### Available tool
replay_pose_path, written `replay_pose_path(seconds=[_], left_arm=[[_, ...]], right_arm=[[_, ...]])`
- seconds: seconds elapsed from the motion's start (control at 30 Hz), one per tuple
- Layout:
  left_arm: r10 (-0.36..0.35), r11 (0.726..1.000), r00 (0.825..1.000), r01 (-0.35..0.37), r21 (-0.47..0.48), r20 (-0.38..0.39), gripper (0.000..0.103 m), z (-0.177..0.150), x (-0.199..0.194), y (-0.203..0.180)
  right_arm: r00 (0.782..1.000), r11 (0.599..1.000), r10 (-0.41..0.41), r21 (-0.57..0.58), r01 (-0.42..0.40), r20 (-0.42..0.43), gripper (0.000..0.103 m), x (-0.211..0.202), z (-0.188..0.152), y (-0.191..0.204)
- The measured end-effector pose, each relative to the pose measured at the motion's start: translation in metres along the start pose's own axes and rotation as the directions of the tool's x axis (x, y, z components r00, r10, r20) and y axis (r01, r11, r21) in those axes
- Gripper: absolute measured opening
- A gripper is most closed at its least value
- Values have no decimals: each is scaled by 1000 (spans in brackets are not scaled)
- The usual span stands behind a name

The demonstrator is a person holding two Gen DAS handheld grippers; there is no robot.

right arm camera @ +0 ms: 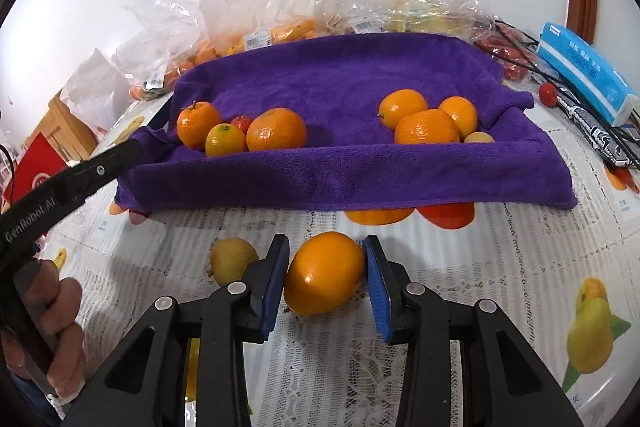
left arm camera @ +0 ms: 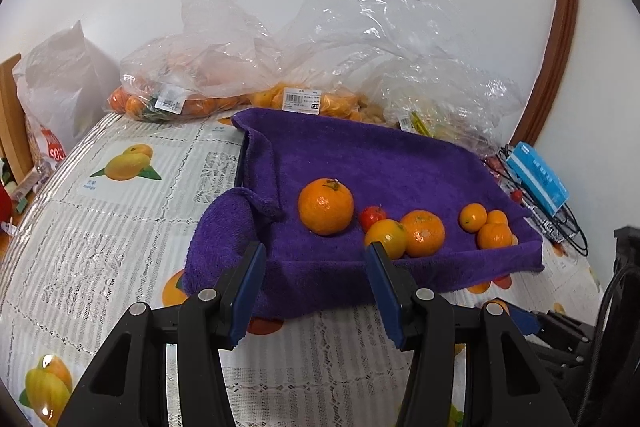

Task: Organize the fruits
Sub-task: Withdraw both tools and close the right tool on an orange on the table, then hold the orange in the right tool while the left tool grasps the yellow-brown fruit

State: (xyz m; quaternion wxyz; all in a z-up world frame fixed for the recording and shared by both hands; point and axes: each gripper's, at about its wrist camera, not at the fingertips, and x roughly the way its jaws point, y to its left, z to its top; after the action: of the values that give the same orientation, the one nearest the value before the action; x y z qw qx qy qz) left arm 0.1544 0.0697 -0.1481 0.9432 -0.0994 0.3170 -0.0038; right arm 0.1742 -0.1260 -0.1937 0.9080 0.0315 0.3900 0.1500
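Observation:
A purple towel (right arm camera: 344,75) lies over a tray. On it sit two groups of fruit: a large mandarin (left arm camera: 326,206), a small red fruit (left arm camera: 372,215) and two orange ones on the left, and several small oranges (right arm camera: 426,127) on the right. In front of the towel, on the tablecloth, lies an oval orange fruit (right arm camera: 324,273); my right gripper (right arm camera: 325,242) is shut on it, a blue pad against each side. A yellowish fruit (right arm camera: 232,261) rests just left of it. My left gripper (left arm camera: 316,250) stands open and holds nothing, at the towel's front edge.
Clear plastic bags of oranges (left arm camera: 200,95) stand behind the towel by the wall. A blue tissue pack (right arm camera: 584,71), black cables and small red fruits lie at the right. A hand (right arm camera: 52,307) holds the left gripper's handle at the left. The tablecloth has printed fruit pictures.

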Motion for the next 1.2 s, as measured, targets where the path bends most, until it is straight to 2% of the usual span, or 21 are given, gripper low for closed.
replay_pose_path(seconds=[0.1, 0.3, 0.7, 0.8, 1.07, 1.2], left_arm=[[3, 1000, 1000, -3, 6, -5, 50, -1, 2, -2], [22, 999, 1000, -22, 40, 0, 49, -3, 2, -7], [-33, 999, 999, 34, 29, -30, 49, -2, 3, -6], [-26, 1000, 1000, 26, -7, -14, 49, 0, 0, -1], [-75, 994, 997, 75, -82, 1, 48, 3, -3, 11], [-85, 994, 996, 85, -72, 3, 49, 2, -5, 9]], right_arm=[[1000, 1000, 20, 15, -20, 11, 35, -2, 1, -5], [998, 1000, 6, 28, -8, 64, 30, -10, 3, -10], [999, 998, 29, 53, -31, 46, 31, -9, 1, -17], [1000, 999, 17, 48, -16, -16, 33, -1, 2, -16], [1000, 999, 8, 44, -9, 7, 33, -3, 0, -16], [1000, 999, 6, 43, -7, 20, 32, -6, -1, -15]])
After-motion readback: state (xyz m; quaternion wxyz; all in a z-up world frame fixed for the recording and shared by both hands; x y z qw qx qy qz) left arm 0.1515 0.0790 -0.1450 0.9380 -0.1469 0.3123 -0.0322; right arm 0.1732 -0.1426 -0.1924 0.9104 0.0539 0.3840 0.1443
